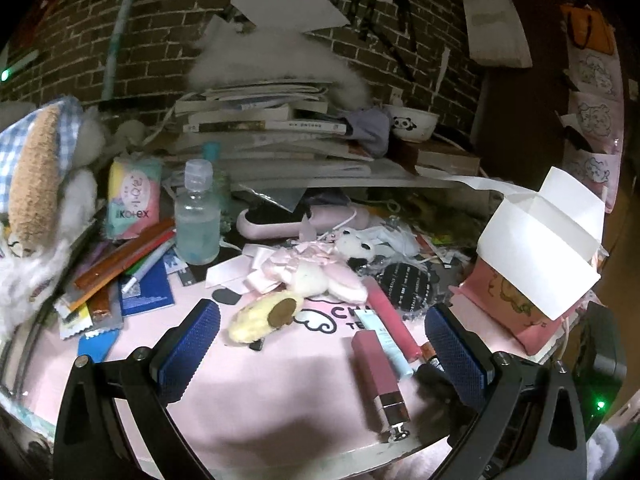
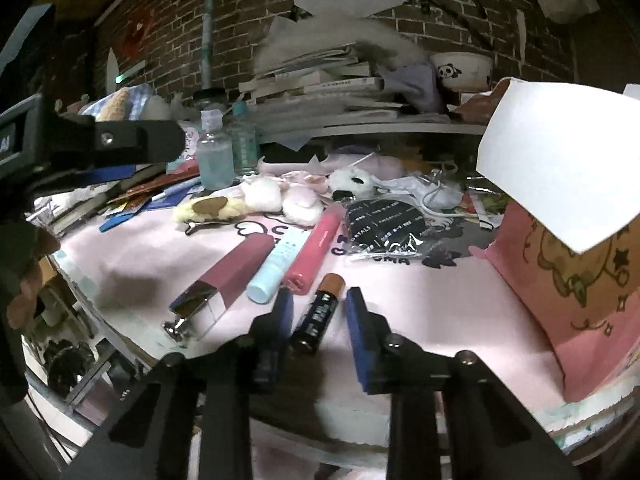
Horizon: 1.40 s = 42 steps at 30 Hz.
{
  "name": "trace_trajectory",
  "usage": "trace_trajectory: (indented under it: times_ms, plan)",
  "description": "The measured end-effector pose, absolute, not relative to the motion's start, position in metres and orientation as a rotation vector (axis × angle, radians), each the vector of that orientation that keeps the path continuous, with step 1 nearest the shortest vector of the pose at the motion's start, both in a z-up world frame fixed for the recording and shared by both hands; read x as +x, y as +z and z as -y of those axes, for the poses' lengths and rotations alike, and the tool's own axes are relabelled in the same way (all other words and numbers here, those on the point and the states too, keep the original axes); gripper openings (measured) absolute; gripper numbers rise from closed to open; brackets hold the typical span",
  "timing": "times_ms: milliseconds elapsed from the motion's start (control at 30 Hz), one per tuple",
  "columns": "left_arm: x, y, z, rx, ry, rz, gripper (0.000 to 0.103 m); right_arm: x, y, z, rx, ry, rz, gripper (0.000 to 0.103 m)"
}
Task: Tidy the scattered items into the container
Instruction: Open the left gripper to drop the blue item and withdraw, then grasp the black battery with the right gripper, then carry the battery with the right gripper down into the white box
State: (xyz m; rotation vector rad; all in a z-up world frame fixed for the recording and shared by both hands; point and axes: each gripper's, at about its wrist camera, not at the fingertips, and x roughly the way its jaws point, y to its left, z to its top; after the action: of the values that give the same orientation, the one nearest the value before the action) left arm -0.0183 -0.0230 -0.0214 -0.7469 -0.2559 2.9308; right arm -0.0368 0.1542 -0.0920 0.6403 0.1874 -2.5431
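A black battery with a copper end lies on the pink mat between the blue fingers of my right gripper. The jaws straddle it with a small gap on the right, so the gripper is open. Left of the battery lie a pink tube, a pale blue tube and a dark pink lipstick. My left gripper hovers wide open above the same lipstick and tubes, holding nothing. The pink cartoon box, the container, stands at the right with a white paper flap over it.
A yellow plush clip, pink bow plush, black round pouch, clear bottle, pens and sachets crowd the back and left. A book stack with a panda bowl sits behind. The table's edge runs just below the grippers.
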Motion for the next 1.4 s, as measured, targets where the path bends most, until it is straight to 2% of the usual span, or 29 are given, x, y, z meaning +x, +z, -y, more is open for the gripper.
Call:
trace_trajectory:
  times_ms: [67,567,1033,1167,1400]
  plan:
    - [-0.019,-0.023,0.021,-0.749,2.920,0.252,0.103,-0.036,-0.092,-0.155,0.631,-2.541,-0.201,0.011]
    - [-0.022,-0.029,0.023,-0.775,2.921,0.263,0.103,-0.021,-0.078,-0.154,0.511,-2.571,-0.295,0.011]
    - [-0.019,-0.033,0.045,-0.803,2.972,0.315,0.103,-0.005,0.001,-0.132,0.272,-2.544,-0.437,0.011]
    - [-0.020,-0.034,0.043,-0.805,2.954,0.313,0.103,-0.024,0.035,-0.156,0.321,-2.568,-0.407,0.011]
    - [-0.023,-0.035,0.037,-0.807,2.933,0.307,0.103,-0.077,0.073,-0.225,0.575,-2.651,-0.421,0.011]
